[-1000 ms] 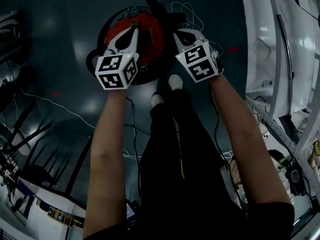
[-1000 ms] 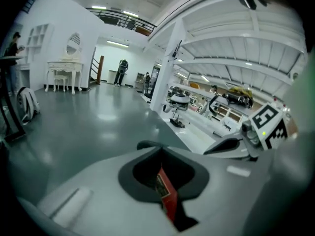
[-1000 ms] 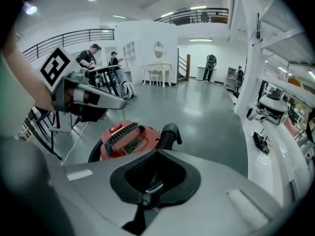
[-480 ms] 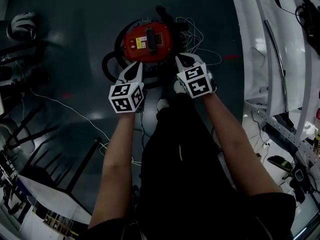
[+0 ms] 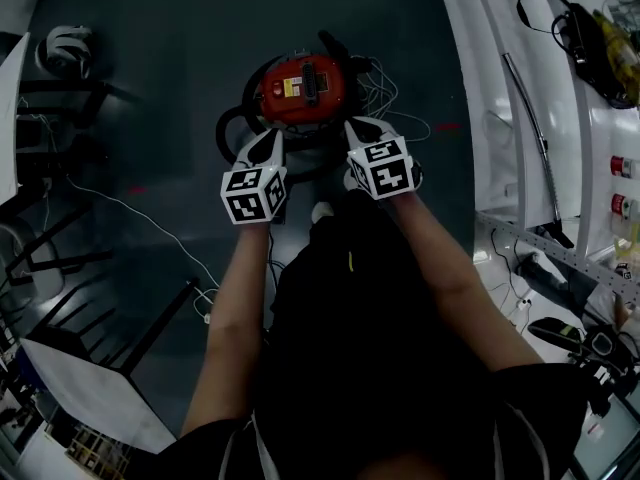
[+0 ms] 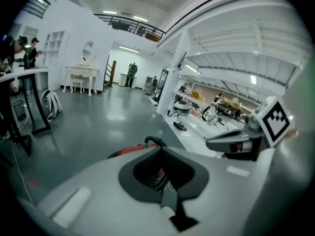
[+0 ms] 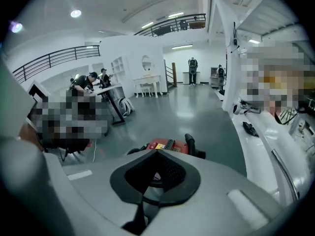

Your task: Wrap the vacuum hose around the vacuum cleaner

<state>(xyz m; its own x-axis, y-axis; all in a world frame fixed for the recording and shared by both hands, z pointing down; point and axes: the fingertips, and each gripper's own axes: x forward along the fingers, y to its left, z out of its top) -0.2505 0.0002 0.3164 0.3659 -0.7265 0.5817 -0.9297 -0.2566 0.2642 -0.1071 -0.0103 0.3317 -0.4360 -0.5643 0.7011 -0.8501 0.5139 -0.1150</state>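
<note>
Grey floor point(image 5: 150, 88) all round, red vacuum cleaner point(image 5: 300, 90) sitting on it, upper centre of the head view. How does it lie from the hands?

> Dead ahead of both, further up the frame and apart from either. Canister centre falls between the two tips, so neither hand is clearly nearer.

Hose?

> Black hose point(image 5: 230, 130) curves round the canister's left and lower side, close in, its long run following the body. Looks mostly coiled already, my read. On the right it gets lost among white cables point(image 5: 390, 73); can't tell where it ends.

Grippers?

> Left gripper point(image 5: 270, 138) and right gripper point(image 5: 356, 128) are both pinched together with nothing between the jaws, noses tipped down toward the vacuum. The left tip sits just below the hose loop in frame, not touching.

So the next reach?

> If any hose needs tucking, left has the short path, since the loop is on its side. Right lines up with the black stub point(image 5: 335, 46) at the canister's upper right. Hose end or handle, can't say.
</note>
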